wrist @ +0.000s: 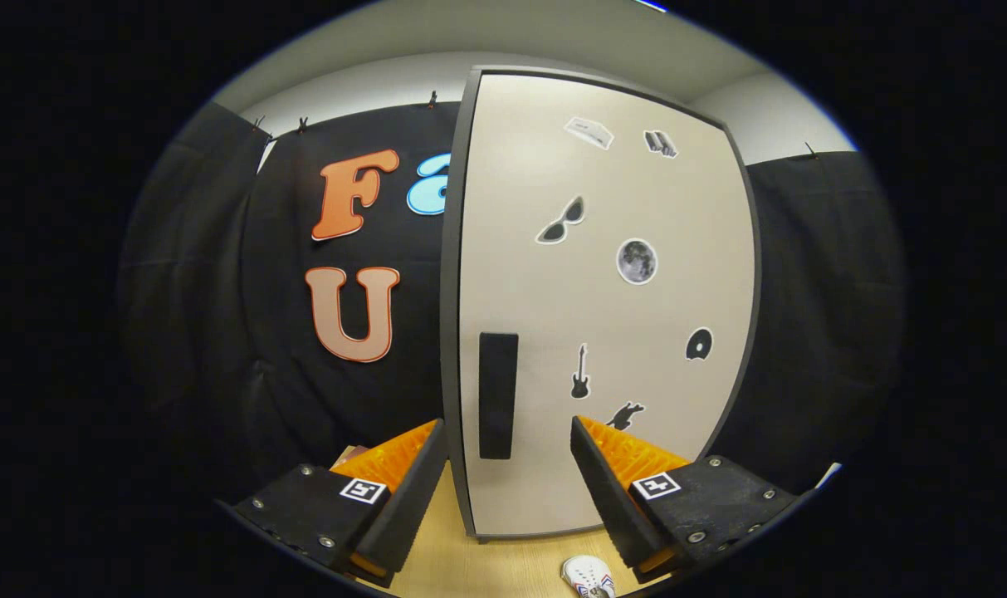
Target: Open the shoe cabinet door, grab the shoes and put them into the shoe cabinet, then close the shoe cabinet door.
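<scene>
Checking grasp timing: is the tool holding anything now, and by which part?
Nothing held. The tool is open, its fingers either side of the cabinet door's dark handle, not pressing it.

- The shoe cabinet door [603,316] is standing shut straight ahead of the claw [510,436], blocking the way forward.
- The claw's fingers are standing apart, with the dark handle [498,395] showing in the gap between them.
- Bare worktop [503,565] is lying free below the door.
- A white shoe [588,576] is lying on it near the right finger.
</scene>
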Tool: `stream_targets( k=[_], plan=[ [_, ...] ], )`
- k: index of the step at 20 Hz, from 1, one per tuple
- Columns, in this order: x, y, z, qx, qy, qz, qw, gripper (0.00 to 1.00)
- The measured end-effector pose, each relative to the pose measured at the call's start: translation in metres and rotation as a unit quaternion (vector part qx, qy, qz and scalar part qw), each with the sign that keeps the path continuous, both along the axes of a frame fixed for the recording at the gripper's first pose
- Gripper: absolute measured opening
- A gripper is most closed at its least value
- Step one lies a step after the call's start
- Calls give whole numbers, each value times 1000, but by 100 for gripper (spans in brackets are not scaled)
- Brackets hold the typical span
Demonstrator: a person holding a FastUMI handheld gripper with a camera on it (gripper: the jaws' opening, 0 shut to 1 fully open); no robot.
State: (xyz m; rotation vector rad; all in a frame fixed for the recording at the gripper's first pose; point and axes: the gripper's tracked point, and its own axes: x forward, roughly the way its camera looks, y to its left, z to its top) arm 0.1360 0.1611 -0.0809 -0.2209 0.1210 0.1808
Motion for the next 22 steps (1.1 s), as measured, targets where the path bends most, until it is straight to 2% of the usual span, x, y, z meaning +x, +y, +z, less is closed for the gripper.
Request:
stream_targets(
  k=[5, 11, 14, 18, 22],
  plan=[
    [39, 7, -7, -10, -8, -17, 1000, 79],
    [61, 16, -12, -1, -3, -14, 1000, 63],
    [64, 19, -14, 22, 5, -5, 1000, 39],
    [59, 18, -14, 10, 4, 7, 1000, 31],
    [42, 13, -11, 12, 12, 22, 1000, 29]
  ],
)
